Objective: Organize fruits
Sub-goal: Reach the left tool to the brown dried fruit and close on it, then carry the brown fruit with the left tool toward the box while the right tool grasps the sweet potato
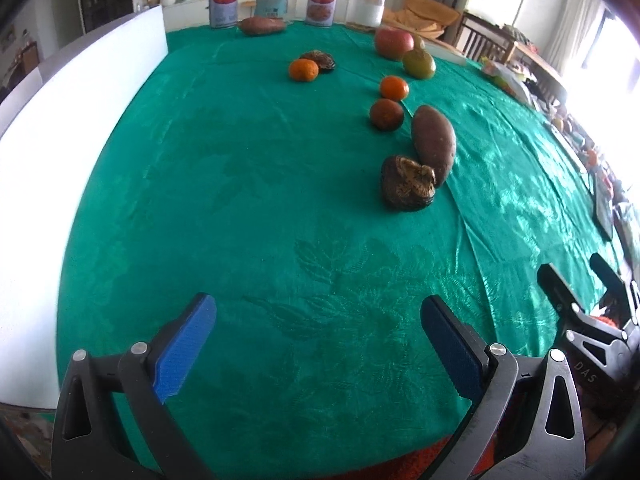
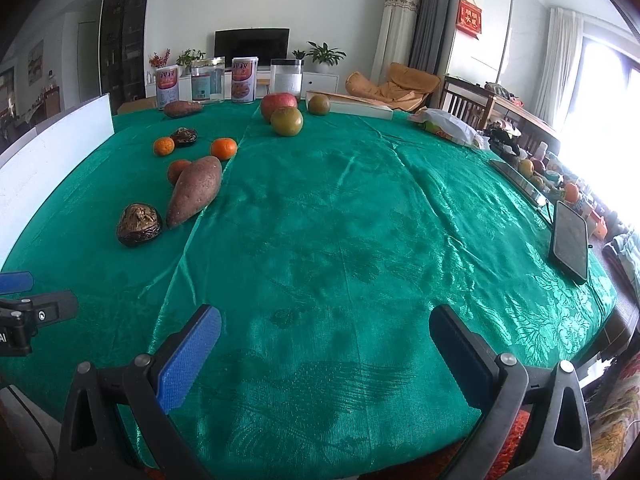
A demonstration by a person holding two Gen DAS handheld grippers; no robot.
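Nearest to both cameras, the left gripper (image 1: 318, 344) and the right gripper (image 2: 325, 354) hung just above the green-clothed surface (image 2: 340, 240) at its near edge, each with its blue pads spread wide and nothing between them. No fruit had been taken up yet, so the step in hand looked like choosing and approaching a first piece.

Closest in reach lay a dark wrinkled fruit (image 1: 407, 184), touching or nearly touching the low end of a long sweet potato (image 1: 433, 144) that slanted away from it. Beyond those sat a dull orange (image 1: 386, 114) and a brighter orange (image 1: 394, 88), near each other in a loose line. Further left, a third orange (image 1: 303, 69) rested against a second dark fruit (image 1: 319, 60). Toward the far edge stood a green round fruit (image 1: 418, 64) in front of a red apple (image 1: 393, 43), with another sweet potato (image 1: 262, 25) lying before a row of tins and jars (image 1: 276, 0).

To do this well, the left gripper should probably go for the near dark fruit, coming in low with the pads on its two free flanks, clear of the sweet potato so that it is not nudged. Round pieces could roll on the slick cloth; a slow, centred closing would suit them.
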